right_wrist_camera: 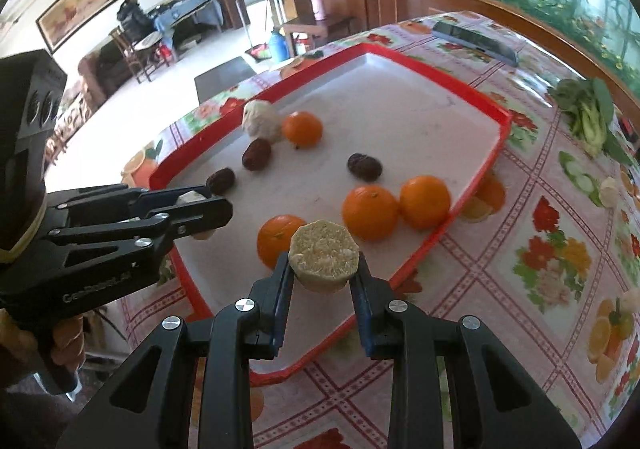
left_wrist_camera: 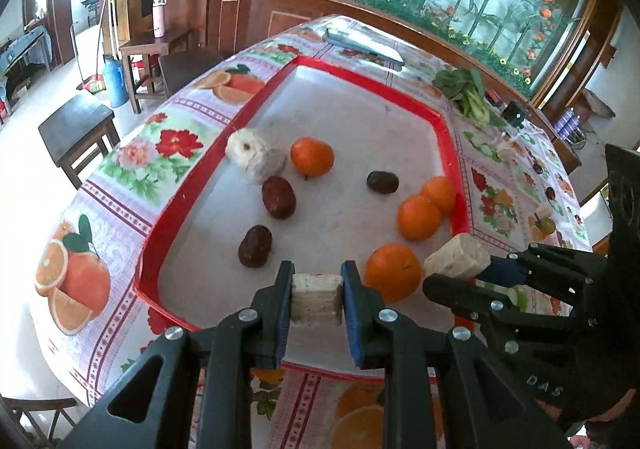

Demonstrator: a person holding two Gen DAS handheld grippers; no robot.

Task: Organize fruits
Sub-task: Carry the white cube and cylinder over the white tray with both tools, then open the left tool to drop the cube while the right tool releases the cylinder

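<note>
Pinching a pale chunk (left_wrist_camera: 317, 299) at centre-bottom, the left tool (left_wrist_camera: 316, 281) crowds the right tool (right_wrist_camera: 322, 269) – itself clamping another chunk (right_wrist_camera: 323, 255) – so they may collide over the red tray (left_wrist_camera: 176, 205).

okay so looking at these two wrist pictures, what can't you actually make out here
- Left tongs: the pale chunk they clamp hides the tray under it, left wrist view.
- Right tongs: their pale chunk covers part of the near orange, right wrist view.
- Small pale pieces by the table's right edge: too small to identify, both views.
</note>
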